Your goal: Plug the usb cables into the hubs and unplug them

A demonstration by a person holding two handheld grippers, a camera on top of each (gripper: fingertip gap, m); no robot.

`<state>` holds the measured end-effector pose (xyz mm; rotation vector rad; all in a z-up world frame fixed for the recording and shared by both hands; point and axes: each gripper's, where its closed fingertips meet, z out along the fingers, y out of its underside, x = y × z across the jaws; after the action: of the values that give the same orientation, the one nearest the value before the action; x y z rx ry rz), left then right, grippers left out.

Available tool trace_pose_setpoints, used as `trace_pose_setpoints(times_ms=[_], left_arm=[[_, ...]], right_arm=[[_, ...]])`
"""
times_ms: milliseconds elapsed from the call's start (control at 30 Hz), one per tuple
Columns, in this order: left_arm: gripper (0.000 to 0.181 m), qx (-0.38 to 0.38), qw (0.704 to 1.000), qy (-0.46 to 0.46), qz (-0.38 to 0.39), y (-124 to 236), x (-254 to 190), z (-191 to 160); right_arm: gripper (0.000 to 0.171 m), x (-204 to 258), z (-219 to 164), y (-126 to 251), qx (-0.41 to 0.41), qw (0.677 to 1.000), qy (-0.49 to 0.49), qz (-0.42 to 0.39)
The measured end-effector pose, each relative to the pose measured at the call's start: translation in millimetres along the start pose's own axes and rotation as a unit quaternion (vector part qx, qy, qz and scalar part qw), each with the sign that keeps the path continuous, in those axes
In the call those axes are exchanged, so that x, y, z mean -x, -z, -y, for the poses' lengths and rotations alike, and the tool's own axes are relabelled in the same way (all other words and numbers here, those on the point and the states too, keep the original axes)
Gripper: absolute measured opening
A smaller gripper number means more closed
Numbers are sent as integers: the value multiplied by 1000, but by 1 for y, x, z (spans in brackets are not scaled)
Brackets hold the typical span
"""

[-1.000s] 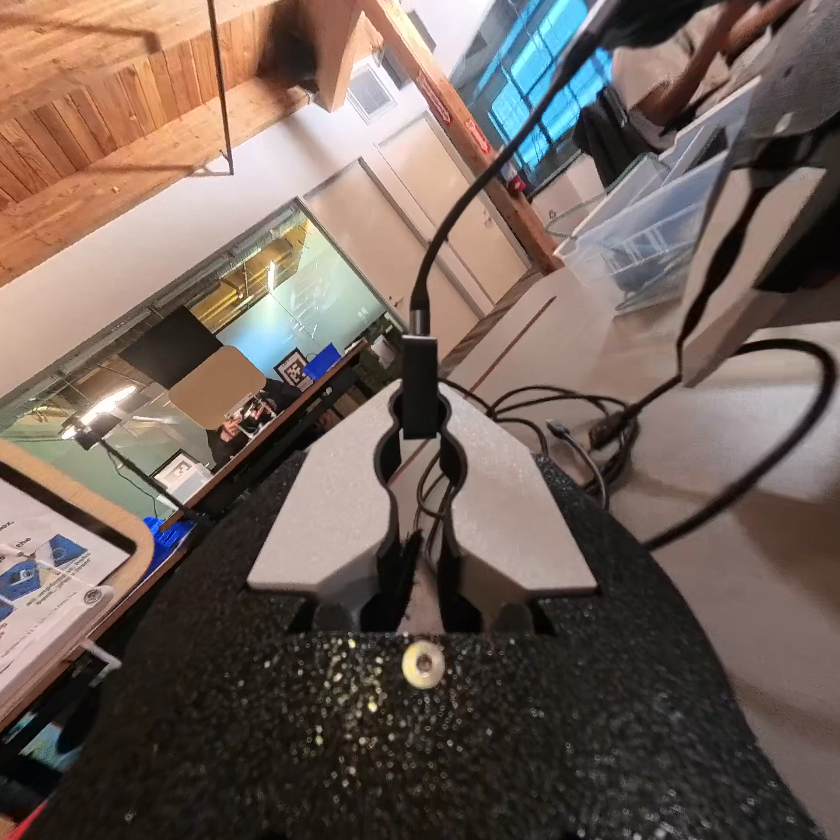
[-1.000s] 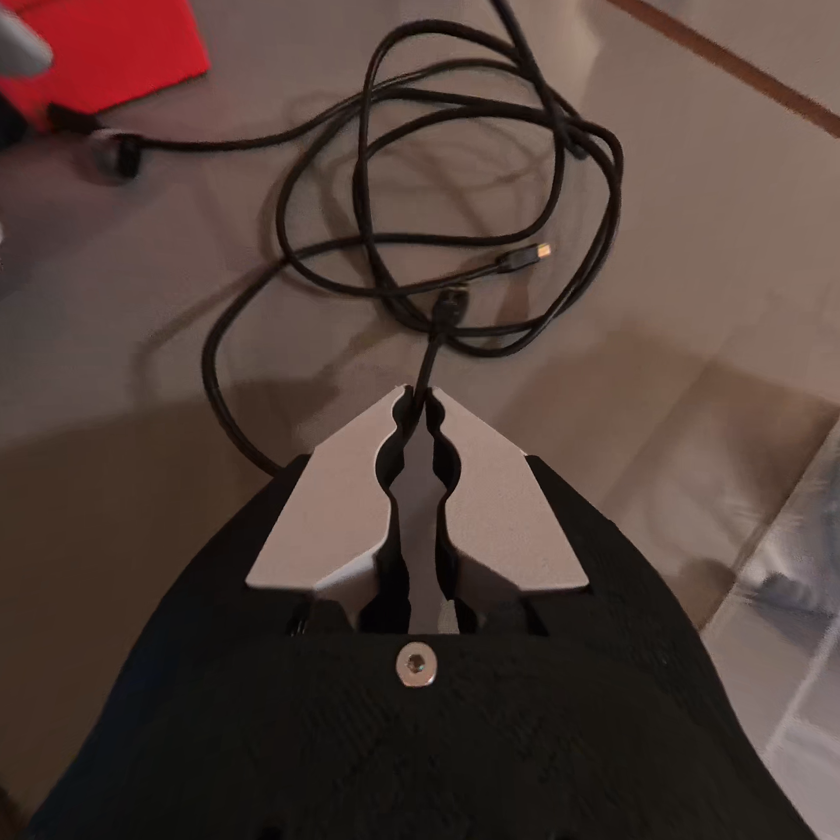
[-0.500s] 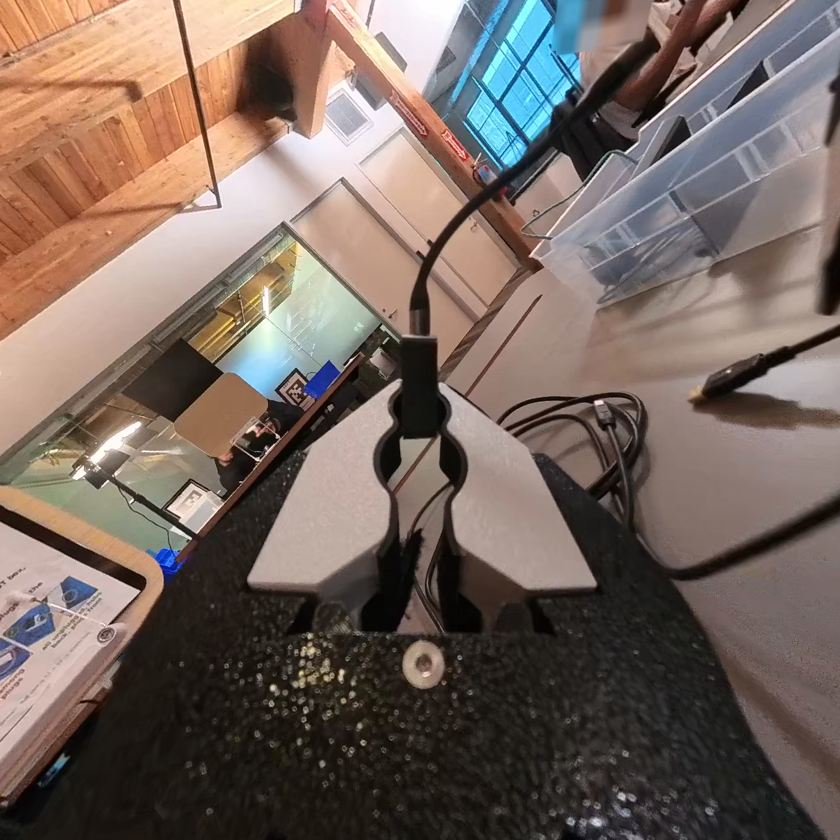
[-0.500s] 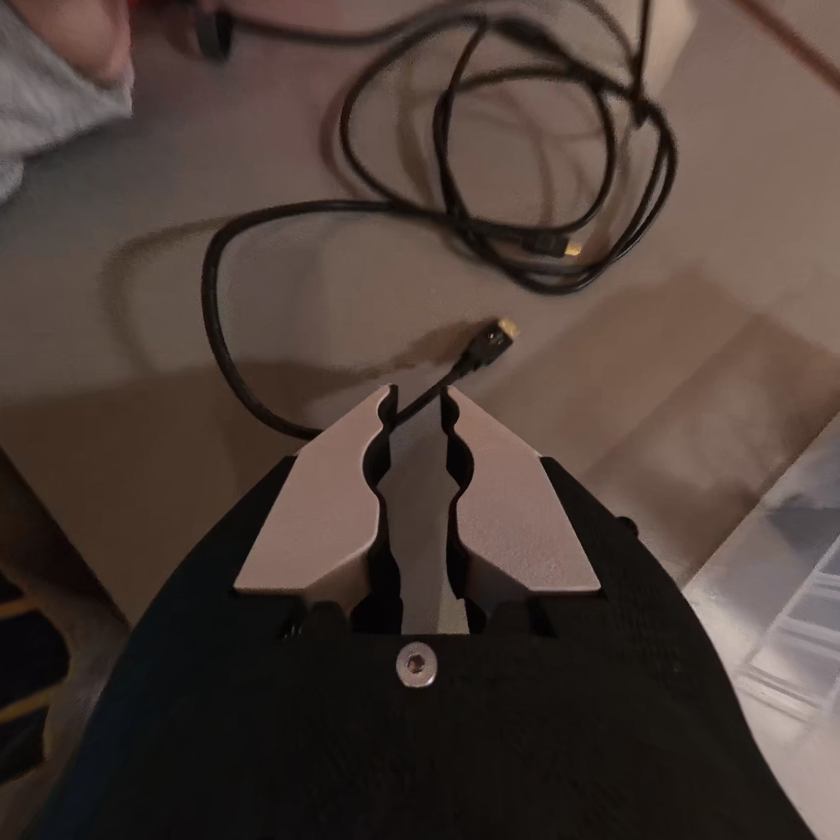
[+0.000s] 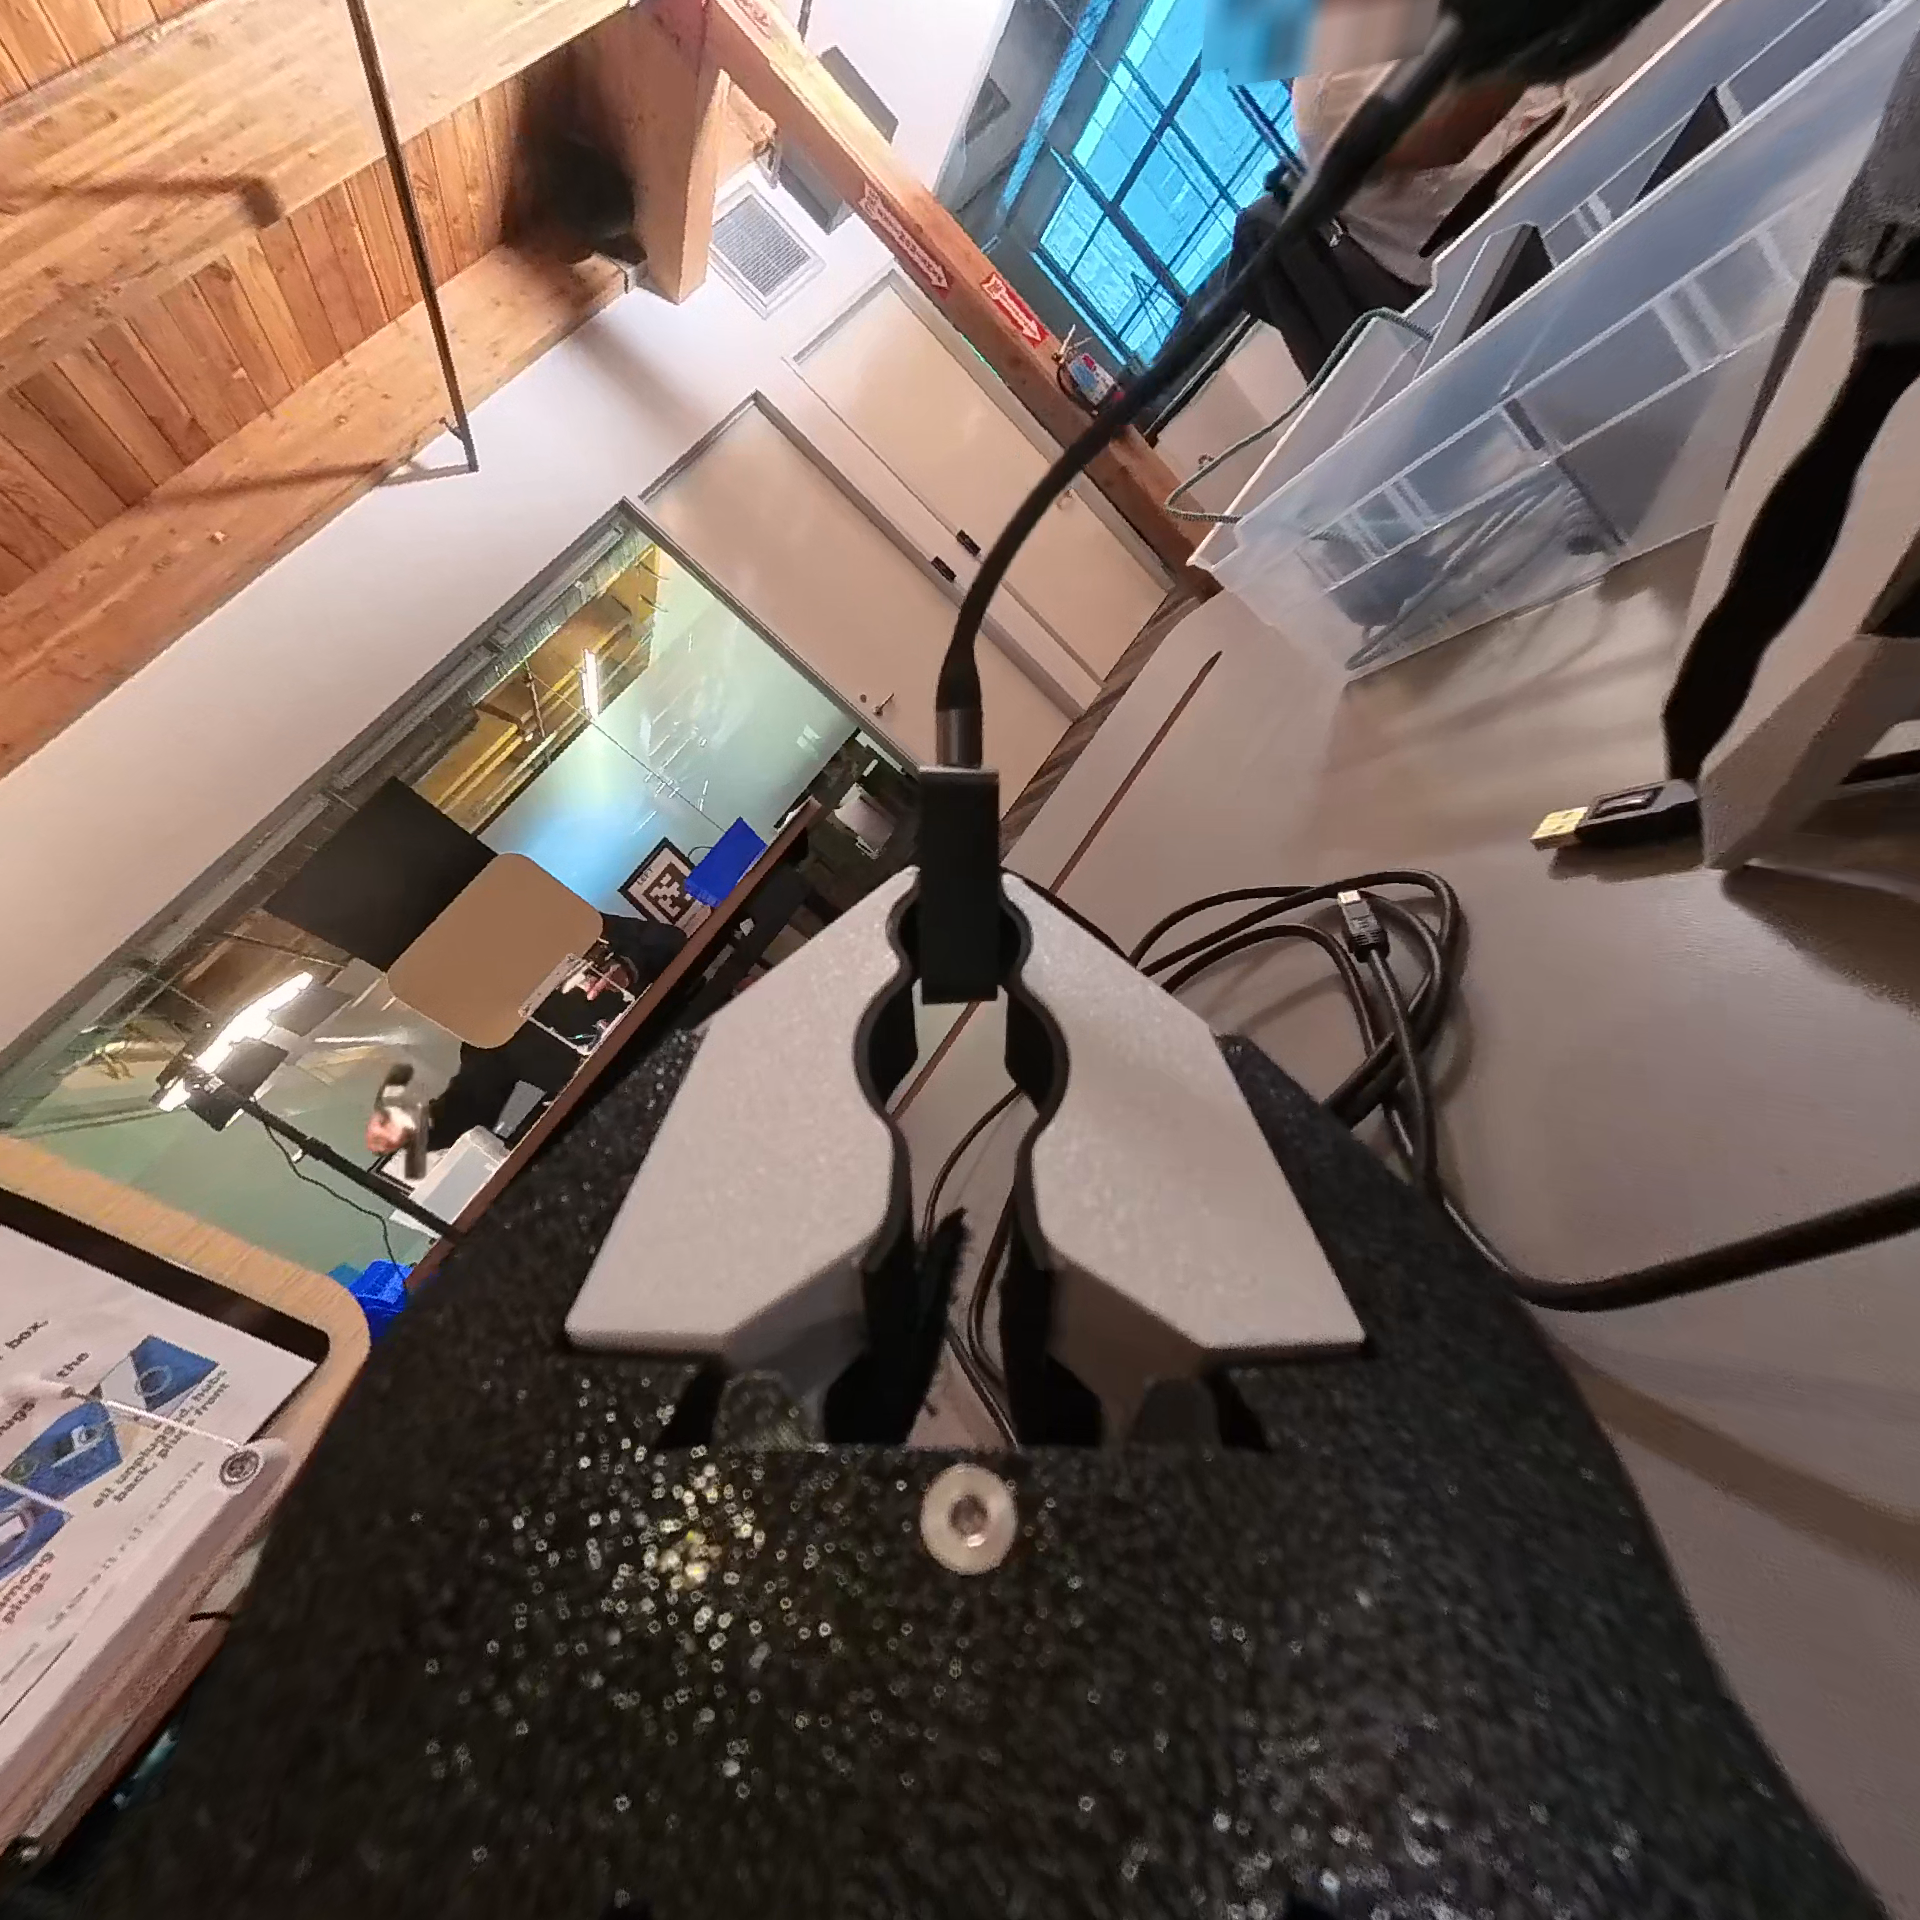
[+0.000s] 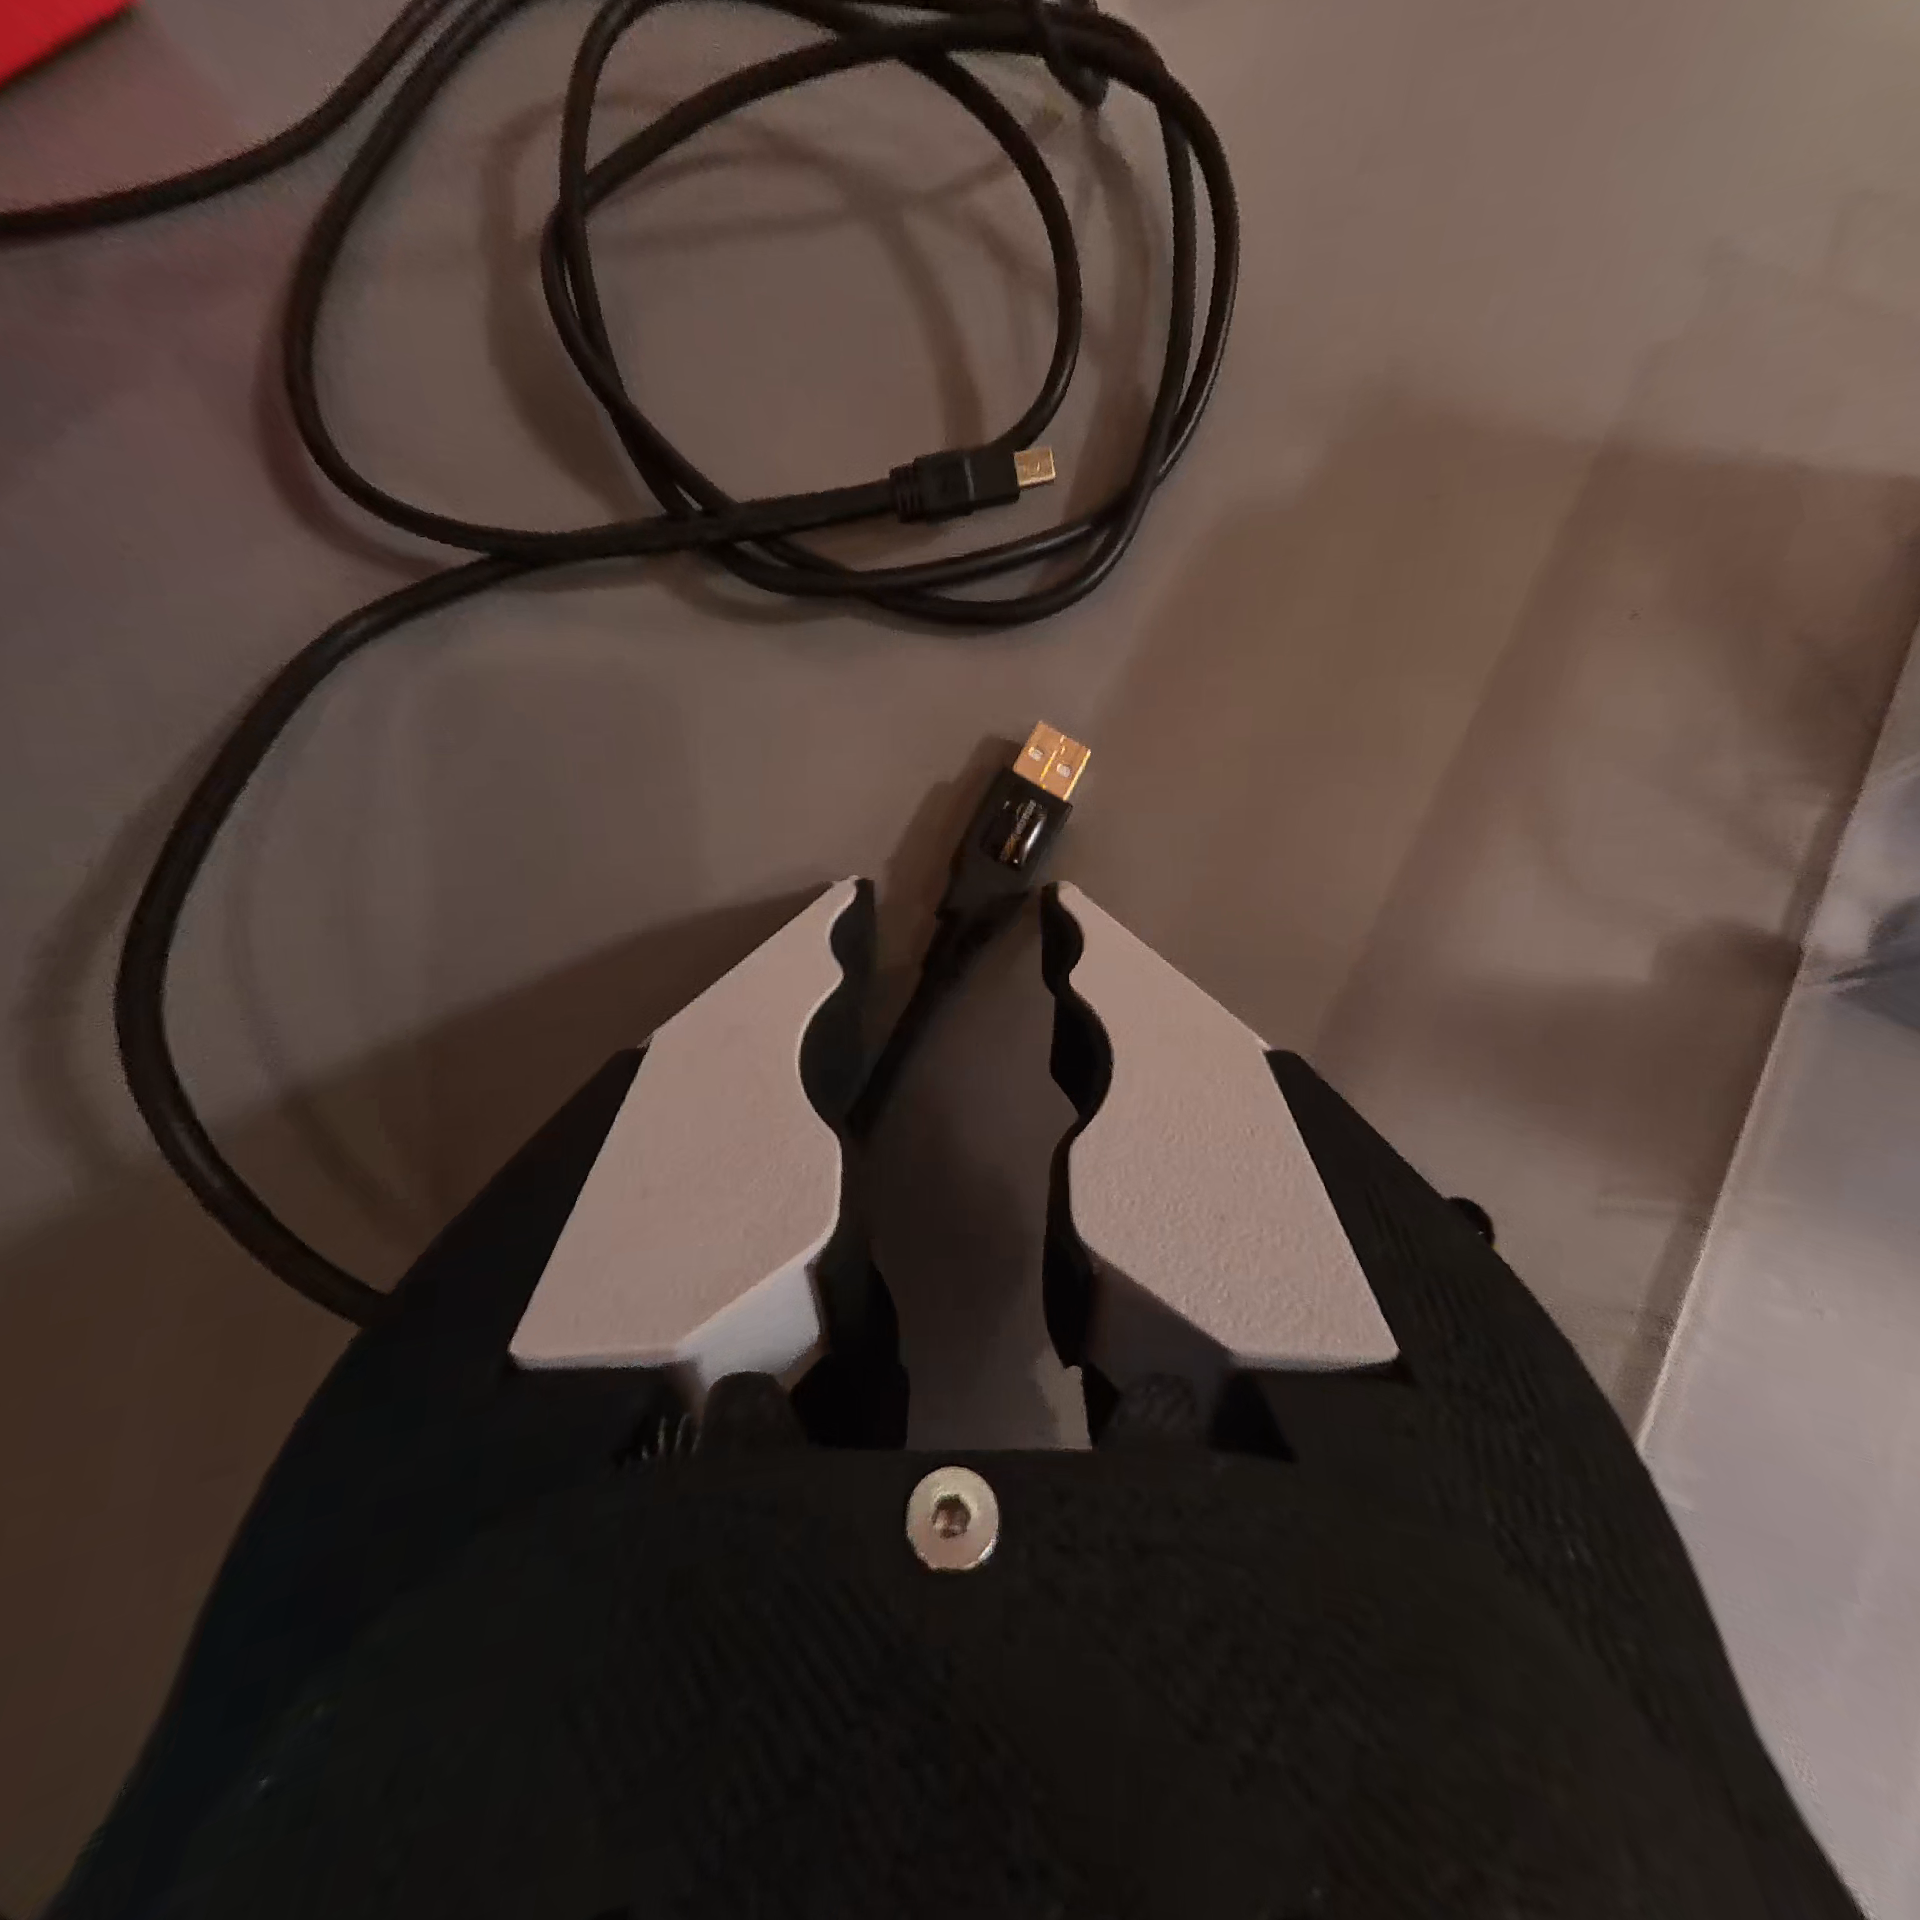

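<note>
— Now, where's the USB-A plug point(image 6: 1042, 795)?
— On the table point(image 6: 1403, 644), just beyond the right gripper point(image 6: 958, 896), jaws apart, gold tip pointing far-right.
— The left gripper point(image 5: 958, 914)?
— Clamped on the black hub point(image 5: 958, 883).

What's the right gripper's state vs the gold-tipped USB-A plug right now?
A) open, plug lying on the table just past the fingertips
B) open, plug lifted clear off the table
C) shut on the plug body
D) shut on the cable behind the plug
A: the right gripper shows a clear gap between its fingertips, with the USB-A plug lying loose on the table just ahead, its cable running back between the jaws.
</note>
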<state>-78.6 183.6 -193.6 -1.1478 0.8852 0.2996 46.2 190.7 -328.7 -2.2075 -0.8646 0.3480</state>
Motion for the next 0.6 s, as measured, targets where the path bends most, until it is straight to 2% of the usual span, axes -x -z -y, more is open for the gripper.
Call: trace_pose_setpoints(times_ms=[100, 200, 300, 433, 600], left_arm=[[8, 1, 1000, -6, -2, 0, -2, 0], [8, 3, 1000, -1, 2, 0, 0, -1], [8, 3, 1000, 29, 7, 1, 6, -3], [8, 1, 997, 73, 13, 2, 13, -7], [8, -5, 995, 100, 11, 3, 16, -9]], right_arm=[[16, 3, 1, -1, -8, 1000, 16, -2], [15, 8, 3, 2, -22, 998, 57, 2], [14, 36, 24, 26, -117, 986, 83, 85], [14, 67, 51, 83, -256, 934, 65, 242], [13, 77, 60, 130, -333, 882, 72, 325]])
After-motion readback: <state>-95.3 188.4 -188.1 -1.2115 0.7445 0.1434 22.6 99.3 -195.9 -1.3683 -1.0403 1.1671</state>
